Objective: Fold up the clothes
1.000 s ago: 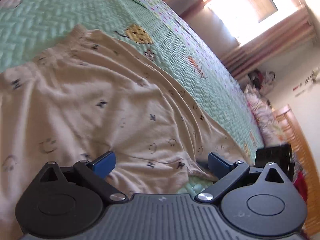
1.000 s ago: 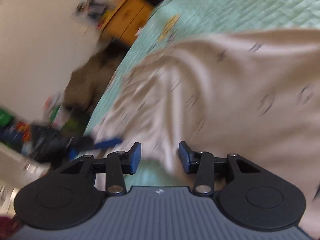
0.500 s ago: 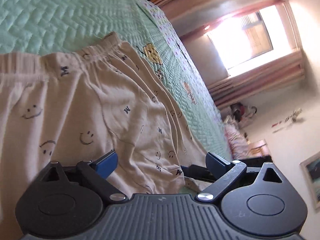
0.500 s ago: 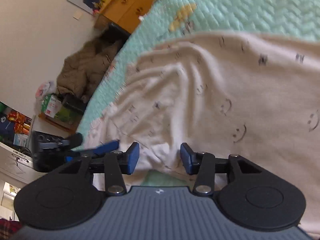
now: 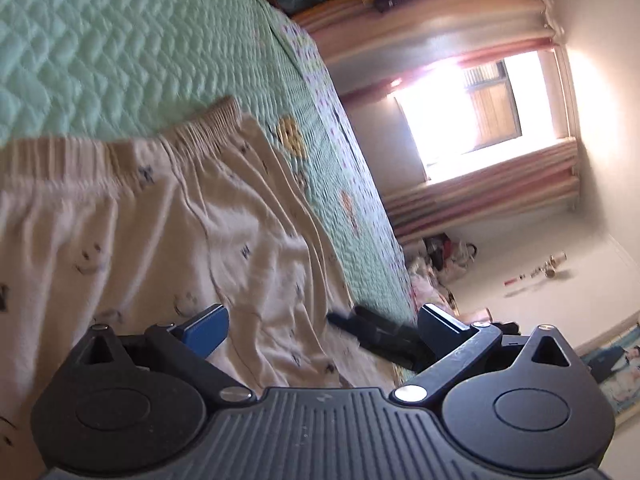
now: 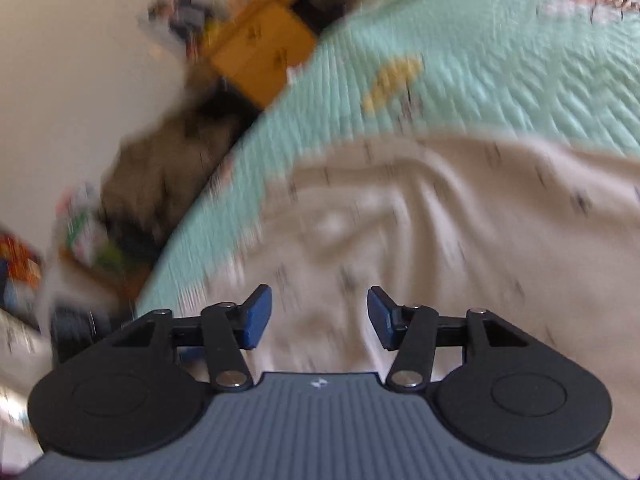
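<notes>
Your left gripper (image 5: 320, 328) tilts low over the cream trousers (image 5: 168, 248) spread on the green quilt (image 5: 120, 52), jaws wide and empty; your right gripper (image 6: 320, 312), jaws just widened, nothing pinched, over the same cloth; print illegible.

Both wrist views low, close over bed (image 5: 120, 48), sharing cream garment (image 6: 440, 220)

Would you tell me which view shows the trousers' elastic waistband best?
The left wrist view: the gathered waistband lies sharp against the green quilt. The right wrist view shows only blurred cream fabric, no waistband.
</notes>
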`<state>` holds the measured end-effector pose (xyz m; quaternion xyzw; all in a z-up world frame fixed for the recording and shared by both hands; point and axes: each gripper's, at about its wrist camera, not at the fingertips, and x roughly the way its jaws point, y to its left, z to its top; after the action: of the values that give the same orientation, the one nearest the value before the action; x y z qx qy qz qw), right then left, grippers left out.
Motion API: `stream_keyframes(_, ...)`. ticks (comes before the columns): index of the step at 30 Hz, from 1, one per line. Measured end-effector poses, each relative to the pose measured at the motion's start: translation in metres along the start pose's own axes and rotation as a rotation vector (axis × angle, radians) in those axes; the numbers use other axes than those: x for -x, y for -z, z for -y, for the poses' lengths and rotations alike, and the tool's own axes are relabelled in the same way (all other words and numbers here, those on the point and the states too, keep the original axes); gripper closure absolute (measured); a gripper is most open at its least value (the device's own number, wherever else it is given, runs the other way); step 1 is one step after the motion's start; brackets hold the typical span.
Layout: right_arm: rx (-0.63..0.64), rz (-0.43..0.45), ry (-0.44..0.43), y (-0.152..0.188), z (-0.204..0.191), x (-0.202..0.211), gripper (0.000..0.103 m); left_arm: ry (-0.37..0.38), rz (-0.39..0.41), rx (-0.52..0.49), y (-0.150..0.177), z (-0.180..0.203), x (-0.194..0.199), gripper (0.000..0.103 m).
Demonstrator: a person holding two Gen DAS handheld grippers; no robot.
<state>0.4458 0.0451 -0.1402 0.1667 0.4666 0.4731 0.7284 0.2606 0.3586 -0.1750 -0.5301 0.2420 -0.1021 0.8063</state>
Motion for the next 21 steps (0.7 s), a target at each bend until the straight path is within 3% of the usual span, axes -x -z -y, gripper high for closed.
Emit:
stream_keyframes(1,-0.019,0.033,0.009,-0.002,-0.001,-0.01,0.046,0.01,0.0,0.009,-0.001,-0.002,0.001,0.002)
stream_keyframes(2,-0.044,0.007,0.016,0.001,0.001,-0.028,0.046,0.019,0.0,0.017,-0.002,-0.003,0.002,0.002)
stream_keyframes(3,-0.092,-0.104,-0.009,0.008,0.005,-0.05,0.046,0.027,0.0,0.024,-0.003,-0.005,0.002,0.002)
stream_keyframes(4,-0.085,-0.149,-0.031,0.015,0.002,-0.061,0.045,0.034,-0.003,0.028,-0.004,-0.006,0.003,0.002)
stream_keyframes(7,-0.043,-0.204,-0.092,0.017,-0.014,-0.052,0.046,0.058,-0.012,0.045,-0.007,-0.011,0.002,0.002)
stream_keyframes(9,0.001,-0.144,-0.096,0.009,-0.019,-0.042,0.046,0.071,-0.013,0.059,-0.009,-0.016,0.003,0.002)
stream_keyframes(11,-0.057,0.006,-0.104,-0.002,-0.01,-0.034,0.045,0.086,-0.009,0.071,-0.01,-0.019,0.006,0.002)
stream_keyframes(14,-0.203,-0.034,-0.04,0.002,0.014,-0.062,0.043,0.111,0.004,0.078,-0.01,-0.02,0.012,0.002)
stream_keyframes(16,-0.139,-0.119,-0.111,0.014,0.001,-0.071,0.043,0.143,0.026,0.084,-0.012,-0.021,0.019,0.001)
stream_keyframes(18,-0.064,-0.156,-0.114,0.015,-0.017,-0.066,0.044,0.182,0.061,0.082,-0.014,-0.021,0.028,0.001)
stream_keyframes(21,-0.032,-0.021,-0.089,0.003,-0.028,-0.054,0.043,0.212,0.104,0.059,-0.014,-0.018,0.039,0.001)
